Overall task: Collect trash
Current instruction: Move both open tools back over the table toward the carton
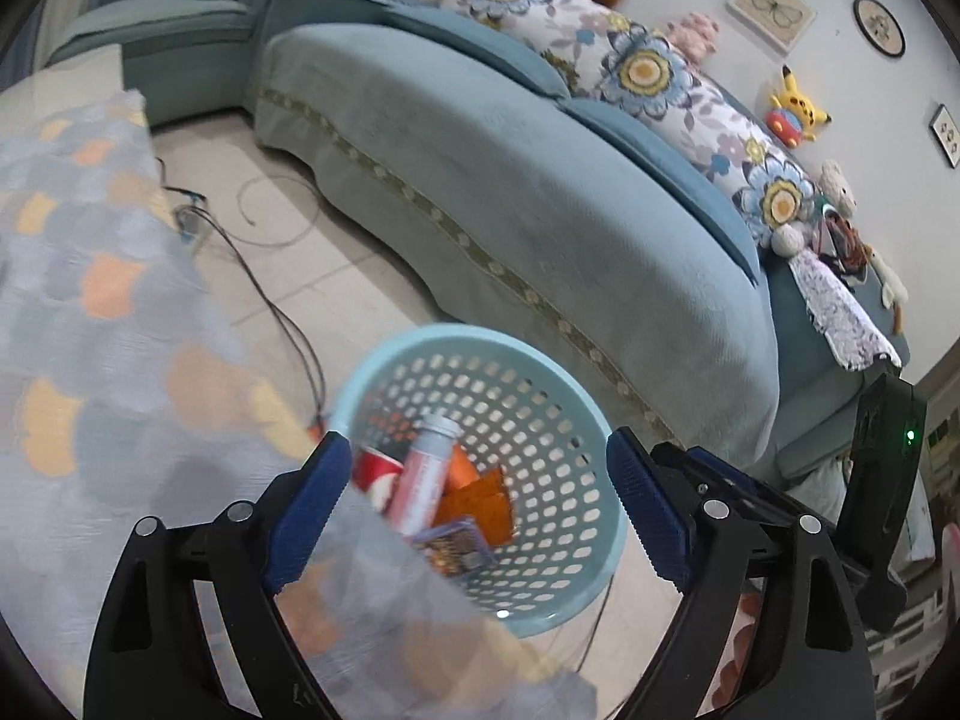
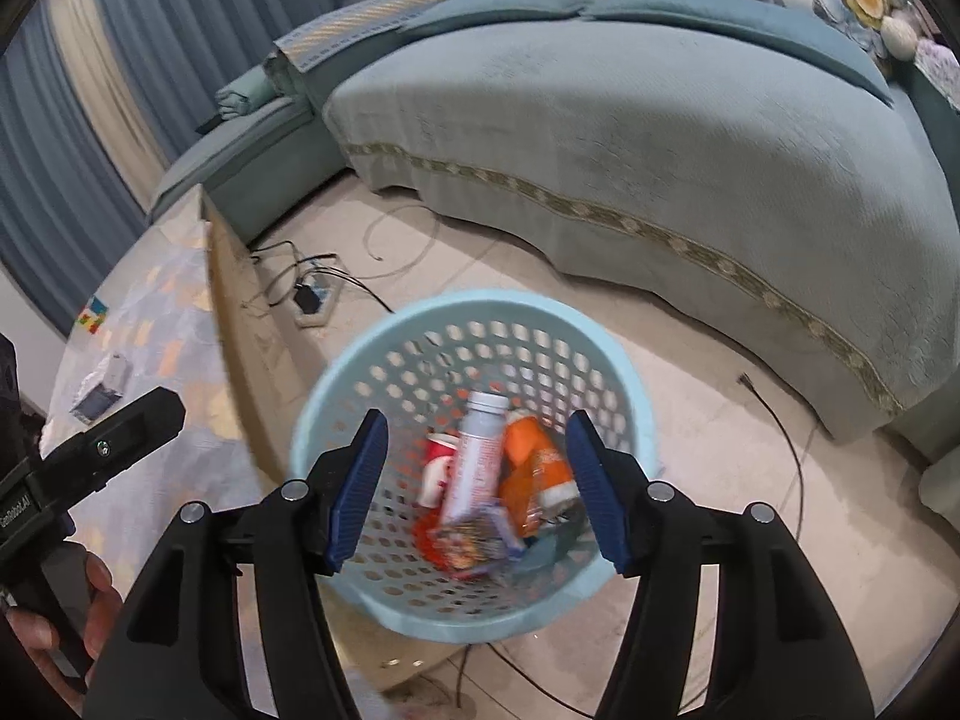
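Note:
A light blue perforated basket (image 1: 576, 420) (image 2: 372, 360) stands on the floor beside the table. It holds a pink-and-white tube (image 1: 423, 474) (image 2: 477, 456), a red can (image 1: 375, 471) (image 2: 438, 462), orange wrappers (image 1: 480, 501) (image 2: 534, 468) and a printed packet (image 1: 453, 543) (image 2: 468, 543). My left gripper (image 1: 480, 510) is open and empty above the table edge, facing the basket. My right gripper (image 2: 474, 486) is open and empty right above the basket. The right gripper's body (image 1: 882, 480) shows in the left wrist view; the left one (image 2: 84, 456) shows in the right wrist view.
A table with a grey and orange patterned cloth (image 1: 90, 330) (image 2: 150, 312) lies left of the basket, with small items (image 2: 99, 390) on it. A teal sofa (image 1: 510, 180) (image 2: 660, 150) curves behind. Cables and a power strip (image 2: 318, 300) lie on the floor.

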